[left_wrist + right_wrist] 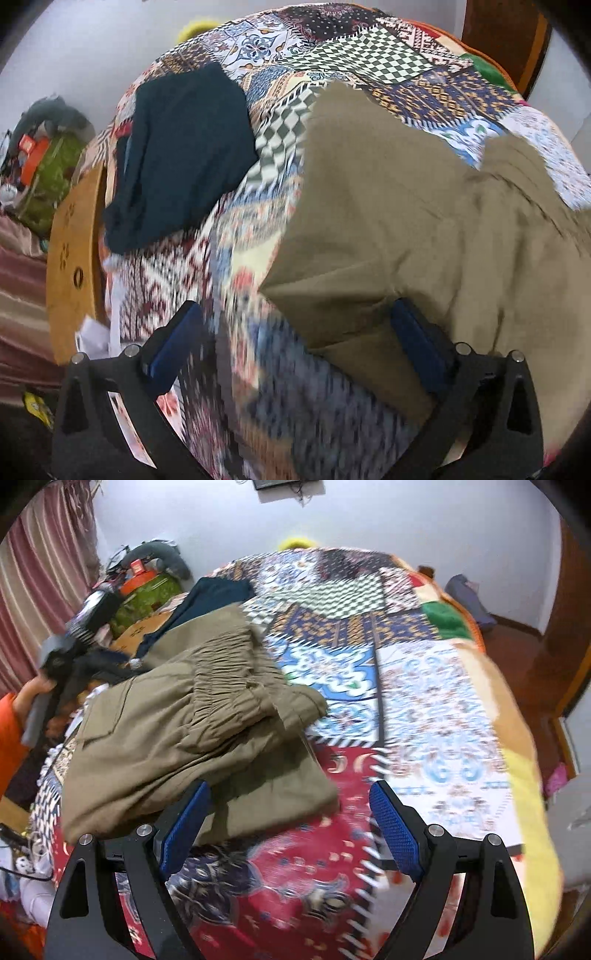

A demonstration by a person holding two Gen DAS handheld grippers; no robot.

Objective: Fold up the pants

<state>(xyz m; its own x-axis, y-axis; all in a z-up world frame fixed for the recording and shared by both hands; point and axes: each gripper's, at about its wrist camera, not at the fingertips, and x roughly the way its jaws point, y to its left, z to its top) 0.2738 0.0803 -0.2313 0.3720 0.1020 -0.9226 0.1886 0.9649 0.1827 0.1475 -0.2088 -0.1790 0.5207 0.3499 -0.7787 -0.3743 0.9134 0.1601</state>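
Left gripper (295,332) jaws spread wide, nothing between them; its right blue pad (413,343) sits at the near edge of the khaki pants (388,229), looks like touching the cloth, hard to confirm with blur. Left pad (173,343) over the patchwork bedspread (258,192) only. Right gripper (291,819) also wide apart and empty; left blue pad (188,823) overlaps the near hem of the pants (177,731), right pad (395,830) over bare bedspread (424,701).

Pants: khaki, folded into a layered bundle, gathered elastic waistband (221,664) on top, lying on the left part of the bed as the right wrist view shows it. Near folded corner points toward the right gripper. In the left wrist view the khaki fabric fills the right half, wrinkled, flat on the bedspread.

Dark teal folded garment (181,158) lies on the bedspread left of and beyond the pants, apart from them in the left view. Wooden bed frame panel (74,266) at left. Pink striped curtain (40,583) on the left wall, green cloth-covered clutter (147,590) beside the bed, white wall (406,528) behind. Both views motion-blurred.
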